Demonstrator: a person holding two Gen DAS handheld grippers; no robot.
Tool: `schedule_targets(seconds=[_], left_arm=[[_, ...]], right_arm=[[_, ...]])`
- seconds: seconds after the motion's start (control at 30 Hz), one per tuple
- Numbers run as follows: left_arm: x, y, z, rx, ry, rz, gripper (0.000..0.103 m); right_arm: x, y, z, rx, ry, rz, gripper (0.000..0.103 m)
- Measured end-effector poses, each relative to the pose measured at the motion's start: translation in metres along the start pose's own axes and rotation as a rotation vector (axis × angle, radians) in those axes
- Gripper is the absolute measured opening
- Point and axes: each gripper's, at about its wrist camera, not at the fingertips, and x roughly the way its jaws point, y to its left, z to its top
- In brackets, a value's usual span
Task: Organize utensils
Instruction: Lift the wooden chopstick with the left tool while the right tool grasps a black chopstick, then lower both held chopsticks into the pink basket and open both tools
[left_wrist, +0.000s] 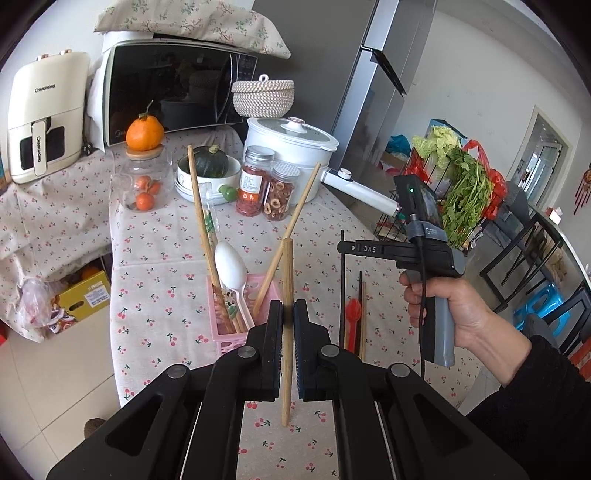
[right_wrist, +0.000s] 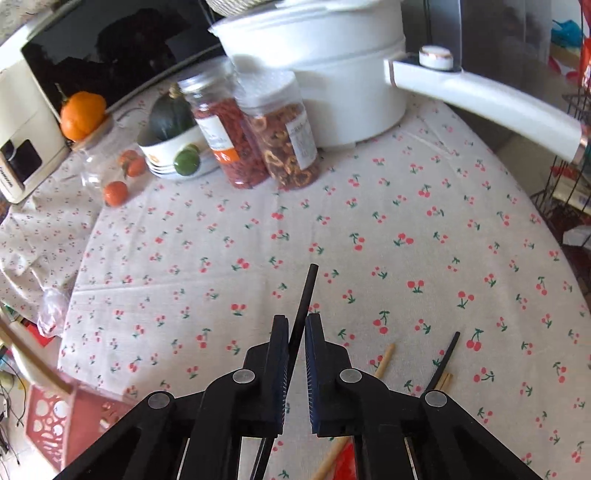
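My left gripper (left_wrist: 288, 314) is shut on a wooden chopstick (left_wrist: 287, 280), held upright just right of the pink basket (left_wrist: 213, 314). The basket holds a white spoon (left_wrist: 231, 264) and several wooden chopsticks (left_wrist: 199, 206). My right gripper (right_wrist: 296, 325) is shut on a black chopstick (right_wrist: 304, 295), lifted off the cherry-print tablecloth (right_wrist: 369, 229). In the left wrist view that right gripper (left_wrist: 343, 248), held by a hand (left_wrist: 447, 306), carries the black chopstick (left_wrist: 342, 295) upright. Beneath it on the cloth lie a red spoon (left_wrist: 352, 308), a wooden chopstick (right_wrist: 384, 358) and another black chopstick (right_wrist: 445, 358).
At the back of the table stand a white electric pot (left_wrist: 291, 155) with a long handle (right_wrist: 480, 99), two snack jars (left_wrist: 266, 184), a bowl with a green squash (left_wrist: 207, 166), a glass jar with oranges (left_wrist: 144, 181), a microwave (left_wrist: 173, 88) and an air fryer (left_wrist: 44, 118). A wire rack of greens (left_wrist: 458, 192) stands right.
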Motion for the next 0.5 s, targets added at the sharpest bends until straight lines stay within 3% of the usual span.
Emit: schedule_targets(seconds=[0.23,0.5], left_arm=[[-0.007,-0.011,-0.002,0.034,-0.027,0.004,0.005],[-0.012,-0.016,-0.002,0.036,-0.058,0.011,0.005]], right_arm=[[-0.063,0.026,-0.017,-0.090,-0.111,0.028,0.006],[-0.110,0.041,-0.038,-0.129,-0.165,0.035,0.006]])
